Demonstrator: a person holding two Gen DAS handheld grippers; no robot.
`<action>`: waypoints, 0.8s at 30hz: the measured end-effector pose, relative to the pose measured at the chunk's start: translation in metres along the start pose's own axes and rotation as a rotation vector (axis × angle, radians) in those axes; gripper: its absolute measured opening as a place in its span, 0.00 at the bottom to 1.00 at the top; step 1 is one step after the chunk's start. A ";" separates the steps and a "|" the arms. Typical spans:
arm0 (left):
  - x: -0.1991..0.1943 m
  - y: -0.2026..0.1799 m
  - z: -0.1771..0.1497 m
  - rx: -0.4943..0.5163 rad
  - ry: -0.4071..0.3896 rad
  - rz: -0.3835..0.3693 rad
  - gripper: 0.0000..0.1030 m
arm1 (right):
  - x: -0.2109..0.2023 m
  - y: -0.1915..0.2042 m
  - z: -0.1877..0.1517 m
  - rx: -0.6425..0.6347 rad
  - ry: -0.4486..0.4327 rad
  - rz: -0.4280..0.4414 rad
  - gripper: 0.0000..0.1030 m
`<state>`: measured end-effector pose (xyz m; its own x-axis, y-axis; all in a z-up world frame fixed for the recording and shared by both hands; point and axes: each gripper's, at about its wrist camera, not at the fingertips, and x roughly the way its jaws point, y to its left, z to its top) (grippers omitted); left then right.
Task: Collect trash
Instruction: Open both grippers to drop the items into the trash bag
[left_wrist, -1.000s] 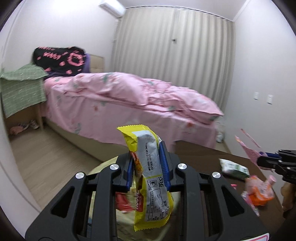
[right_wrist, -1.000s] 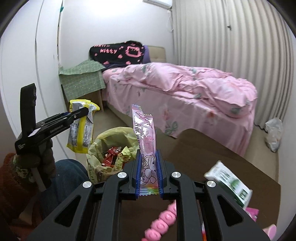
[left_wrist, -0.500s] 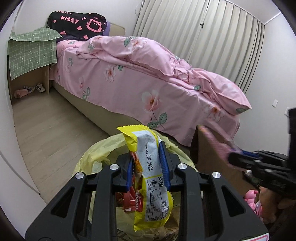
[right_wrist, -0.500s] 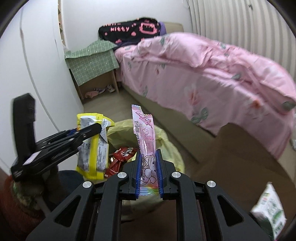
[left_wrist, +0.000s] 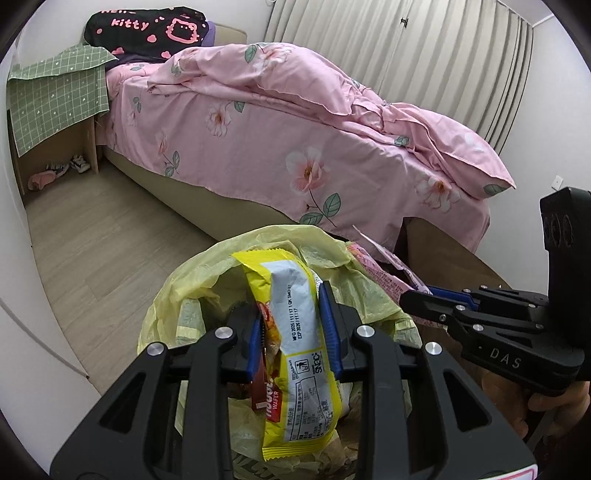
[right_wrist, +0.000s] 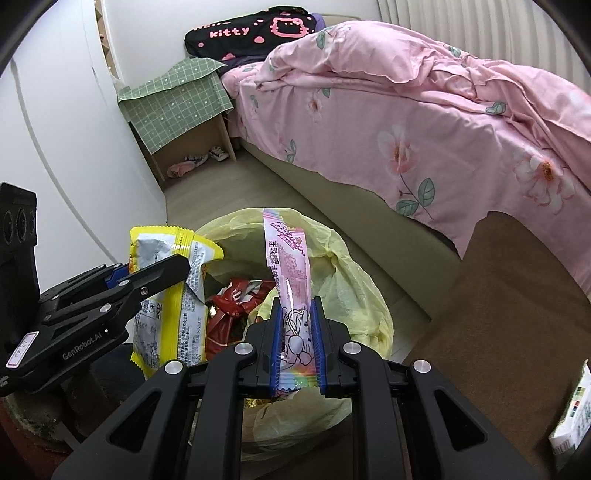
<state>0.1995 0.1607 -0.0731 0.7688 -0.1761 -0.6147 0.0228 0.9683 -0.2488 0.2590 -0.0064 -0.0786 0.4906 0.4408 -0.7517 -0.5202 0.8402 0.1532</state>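
Note:
My left gripper (left_wrist: 291, 328) is shut on a yellow wafer wrapper (left_wrist: 295, 354), held upright over the open mouth of a yellow trash bag (left_wrist: 184, 295). My right gripper (right_wrist: 295, 332) is shut on a long pink candy wrapper (right_wrist: 291, 280), also above the yellow trash bag (right_wrist: 354, 280). Red wrappers (right_wrist: 232, 299) lie inside the bag. From the right wrist view the left gripper (right_wrist: 162, 273) with its yellow wrapper (right_wrist: 173, 295) shows at the left. In the left wrist view the right gripper (left_wrist: 417, 299) comes in from the right with the pink wrapper (left_wrist: 380, 273).
A bed with a pink floral cover (left_wrist: 295, 147) fills the background. A brown table (right_wrist: 498, 314) sits right of the bag, with a green-and-white packet (right_wrist: 572, 417) at its edge. A bedside shelf under green cloth (right_wrist: 177, 99) stands by the white wall, shoes beneath it.
Both grippers have moved down and toward the trash bag, each still holding its wrapper. The right gripper has come off the table side and now hangs over the bag beside the left one.

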 end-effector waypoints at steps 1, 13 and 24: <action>0.000 0.000 0.000 0.001 0.000 0.000 0.25 | 0.000 -0.001 0.000 0.006 -0.001 0.000 0.15; -0.010 0.002 0.000 -0.020 -0.041 0.032 0.50 | -0.006 -0.010 -0.006 0.043 -0.012 -0.006 0.36; -0.015 -0.005 -0.001 0.020 -0.037 0.017 0.52 | -0.068 -0.034 -0.021 0.083 -0.056 -0.094 0.36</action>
<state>0.1876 0.1587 -0.0633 0.7924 -0.1537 -0.5903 0.0222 0.9744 -0.2238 0.2289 -0.0714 -0.0463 0.5739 0.3734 -0.7289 -0.4112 0.9011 0.1378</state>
